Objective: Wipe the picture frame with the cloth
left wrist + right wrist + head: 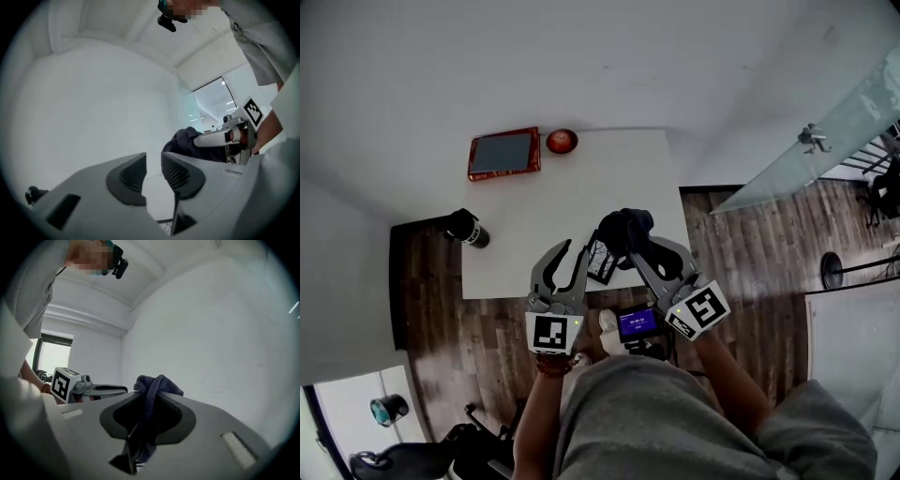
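Observation:
A red-framed picture (503, 154) lies flat at the far left corner of the white table (581, 187). A small black-framed picture (602, 260) shows near the table's front edge, just right of my left gripper's fingers. My left gripper (576, 249) is raised and level, pointing at the wall; its jaws stand a narrow gap apart with nothing between the pads (133, 176). My right gripper (630, 239) is shut on a dark blue cloth (157, 385), which bunches above the jaws. That cloth (185, 140) also shows in the left gripper view.
A red round object (562, 141) sits beside the red frame. A black cylinder (467, 228) stands on the wooden floor left of the table. A glass door (825, 141) is at the right. A small purple-lit screen (637, 324) hangs at the person's waist.

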A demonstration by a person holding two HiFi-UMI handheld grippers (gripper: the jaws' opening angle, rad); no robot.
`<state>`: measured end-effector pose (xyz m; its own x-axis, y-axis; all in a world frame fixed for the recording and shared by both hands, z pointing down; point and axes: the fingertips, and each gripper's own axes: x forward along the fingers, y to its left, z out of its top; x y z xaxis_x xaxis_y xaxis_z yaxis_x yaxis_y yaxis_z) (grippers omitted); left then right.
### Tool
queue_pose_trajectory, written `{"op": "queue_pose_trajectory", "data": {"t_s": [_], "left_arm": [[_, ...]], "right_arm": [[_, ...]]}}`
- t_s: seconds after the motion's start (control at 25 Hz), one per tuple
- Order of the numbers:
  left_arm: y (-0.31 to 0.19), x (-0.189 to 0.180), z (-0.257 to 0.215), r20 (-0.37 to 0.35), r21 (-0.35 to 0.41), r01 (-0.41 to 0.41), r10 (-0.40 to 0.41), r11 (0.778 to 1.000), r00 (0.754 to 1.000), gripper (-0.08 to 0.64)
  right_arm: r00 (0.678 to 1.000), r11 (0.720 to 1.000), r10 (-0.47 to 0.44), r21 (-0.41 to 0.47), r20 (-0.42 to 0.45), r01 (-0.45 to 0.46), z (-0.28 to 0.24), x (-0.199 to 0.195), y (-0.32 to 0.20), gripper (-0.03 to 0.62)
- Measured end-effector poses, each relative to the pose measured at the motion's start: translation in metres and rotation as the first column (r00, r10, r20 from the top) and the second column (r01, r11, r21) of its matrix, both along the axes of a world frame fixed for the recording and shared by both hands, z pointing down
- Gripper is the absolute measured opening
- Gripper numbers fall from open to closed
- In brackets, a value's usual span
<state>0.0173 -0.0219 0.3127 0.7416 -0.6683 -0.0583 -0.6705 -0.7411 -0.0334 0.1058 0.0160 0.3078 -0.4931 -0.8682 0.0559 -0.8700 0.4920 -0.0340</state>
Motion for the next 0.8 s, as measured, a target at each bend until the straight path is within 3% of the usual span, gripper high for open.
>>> {"op": "queue_pose_trajectory", "data": {"t_s": [0.12, 0.36, 0.8], "left_arm": [[0.007, -0.011, -0.012, -0.009, 0.028, 0.019, -0.019, 0.999, 1.0, 0.002], [0.022, -0.023, -0.011, 0.011, 0.029, 0.001, -0.001, 1.0, 1.0, 0.003], [0.038, -0.045, -0.017, 0.014, 0.057, -0.008, 0.007, 0.998, 1.0, 0.003]], "right_arm": [[0.999, 1.0, 0.028, 0.0, -0.022, -0.028, -0.001, -0.01, 0.014, 0.087], [0.997, 0.997, 0.072, -0.021, -0.033, -0.072, 0.001, -0.026, 0.035, 0.086], [0.997, 0.997, 0.074, -0.001, -0.033, -0.074, -0.006, -0.048, 0.045, 0.086]]}}
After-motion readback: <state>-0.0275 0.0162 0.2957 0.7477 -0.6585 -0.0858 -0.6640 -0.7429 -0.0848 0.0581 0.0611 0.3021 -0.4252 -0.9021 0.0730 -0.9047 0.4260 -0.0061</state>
